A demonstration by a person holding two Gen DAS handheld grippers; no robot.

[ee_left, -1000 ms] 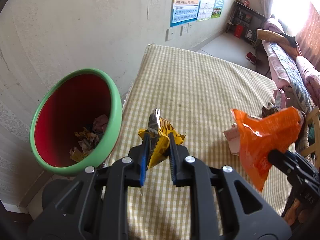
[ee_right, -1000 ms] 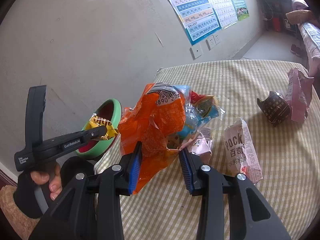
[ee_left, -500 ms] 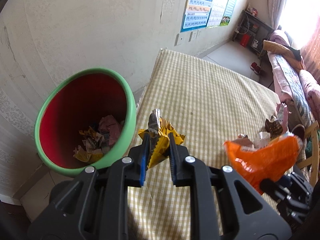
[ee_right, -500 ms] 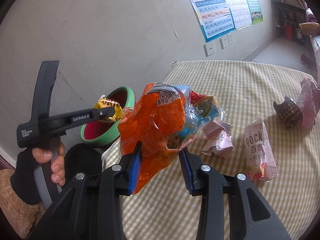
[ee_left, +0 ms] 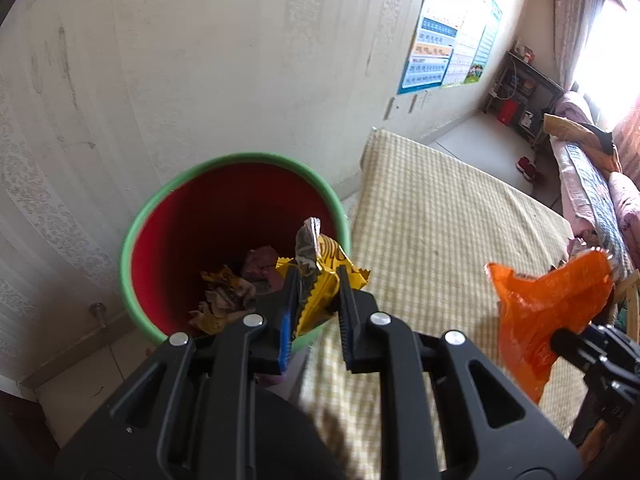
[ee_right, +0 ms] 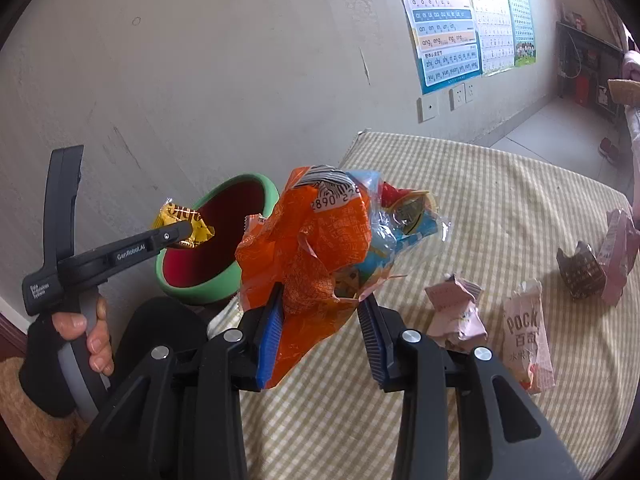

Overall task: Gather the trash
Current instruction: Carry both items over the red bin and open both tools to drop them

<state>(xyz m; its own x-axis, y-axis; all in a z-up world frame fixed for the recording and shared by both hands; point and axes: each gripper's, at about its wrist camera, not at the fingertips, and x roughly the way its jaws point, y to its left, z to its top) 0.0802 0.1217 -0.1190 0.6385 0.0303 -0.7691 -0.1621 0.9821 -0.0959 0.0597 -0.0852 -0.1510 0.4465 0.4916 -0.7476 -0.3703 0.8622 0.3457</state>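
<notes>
The left gripper (ee_left: 314, 294), clamped on a yellow wrapper (ee_left: 320, 280), has swung over the green bin (ee_left: 136, 236) for release, while the right gripper (ee_right: 320, 320) holds an orange bag (ee_right: 308, 264) above the desk (ee_right: 500, 200).

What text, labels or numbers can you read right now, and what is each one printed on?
"GenRobot.AI": side of the black left gripper.
"POCK": pale pink snack packet lying on the checked tablecloth; Chinese characters below it.
"2890": barcode strip on the crumpled orange plastic bag in the right gripper.
"ang eng ing ong": blue wall poster.
Too small or blurred: grip label, yellow foil wrapper lettering, other posters.
</notes>
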